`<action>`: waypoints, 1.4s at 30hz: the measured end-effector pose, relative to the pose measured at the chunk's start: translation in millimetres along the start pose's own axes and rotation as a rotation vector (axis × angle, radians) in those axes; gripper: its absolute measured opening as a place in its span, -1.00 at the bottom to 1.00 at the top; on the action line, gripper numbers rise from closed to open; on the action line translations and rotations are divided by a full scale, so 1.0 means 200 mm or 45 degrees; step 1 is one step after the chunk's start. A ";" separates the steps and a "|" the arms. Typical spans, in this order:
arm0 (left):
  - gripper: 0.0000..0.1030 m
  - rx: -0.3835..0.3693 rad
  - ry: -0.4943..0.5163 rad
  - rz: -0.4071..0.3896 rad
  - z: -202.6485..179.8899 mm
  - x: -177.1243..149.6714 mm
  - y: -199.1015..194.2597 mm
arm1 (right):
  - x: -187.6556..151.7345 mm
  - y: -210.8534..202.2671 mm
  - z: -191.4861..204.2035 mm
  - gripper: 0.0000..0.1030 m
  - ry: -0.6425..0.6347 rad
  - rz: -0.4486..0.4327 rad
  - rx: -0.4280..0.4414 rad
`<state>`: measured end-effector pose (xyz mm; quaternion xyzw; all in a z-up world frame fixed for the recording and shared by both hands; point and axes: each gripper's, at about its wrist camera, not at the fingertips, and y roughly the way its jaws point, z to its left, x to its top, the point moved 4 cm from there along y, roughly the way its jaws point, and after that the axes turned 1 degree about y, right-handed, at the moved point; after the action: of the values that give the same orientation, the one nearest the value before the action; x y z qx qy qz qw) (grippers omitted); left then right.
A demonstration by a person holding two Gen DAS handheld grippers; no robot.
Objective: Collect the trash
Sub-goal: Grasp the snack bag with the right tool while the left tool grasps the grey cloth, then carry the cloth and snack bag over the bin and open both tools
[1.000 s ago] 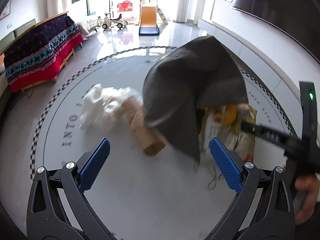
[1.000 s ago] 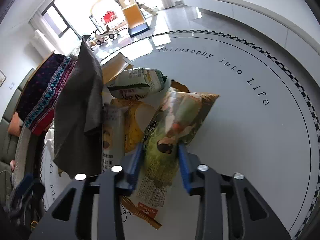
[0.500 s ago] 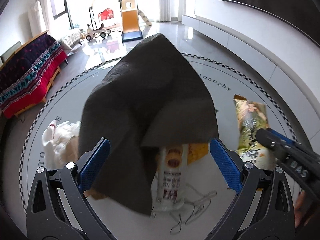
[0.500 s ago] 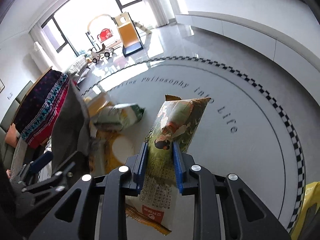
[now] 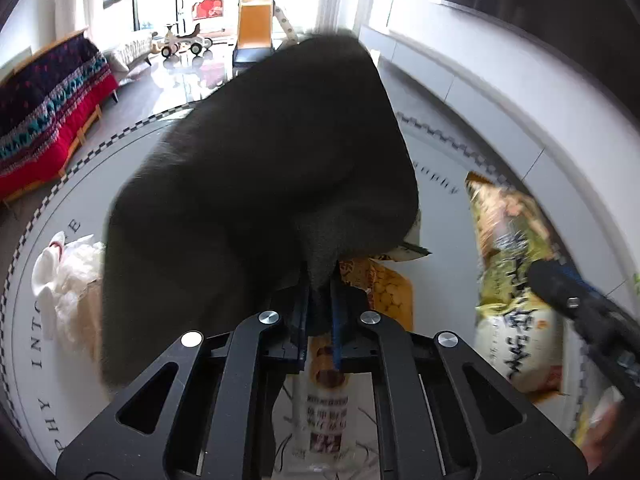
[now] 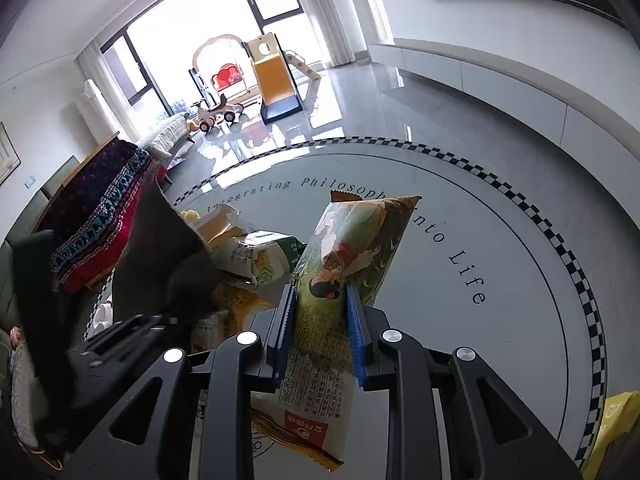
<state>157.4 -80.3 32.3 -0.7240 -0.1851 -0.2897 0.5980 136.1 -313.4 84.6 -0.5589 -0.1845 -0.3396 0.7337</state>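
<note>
jaws on the left gripper pinched tight on a fold of the grey cloth, which billows up toward 12 o'clock and hides most of the round table. right gripper jaws clamped narrow on the green snack bag, bag upright, off the table. more wrappers lie at 10 o'clock of it, white tissue wad at 9 o'clock in left view
</note>
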 end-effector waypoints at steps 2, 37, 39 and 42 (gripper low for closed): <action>-0.87 -0.027 0.004 -0.041 0.02 0.02 -0.09 | -0.01 -0.02 0.00 -0.48 0.003 -0.002 0.007; -0.87 0.299 -0.147 -0.408 0.63 -0.68 -1.64 | -0.52 -0.88 0.91 -0.48 -0.351 -0.036 0.366; -0.87 0.335 -0.180 -0.407 0.69 -0.78 -1.70 | -0.60 -0.90 0.98 -0.48 -0.384 -0.015 0.399; -0.87 0.408 -0.243 -0.399 0.78 -0.96 -1.78 | -0.76 -0.94 1.14 -0.48 -0.452 0.041 0.478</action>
<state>-176.1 163.7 161.0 -0.6066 -0.3944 -0.2761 0.6327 -78.5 -80.9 185.5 -0.4668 -0.3612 -0.1841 0.7860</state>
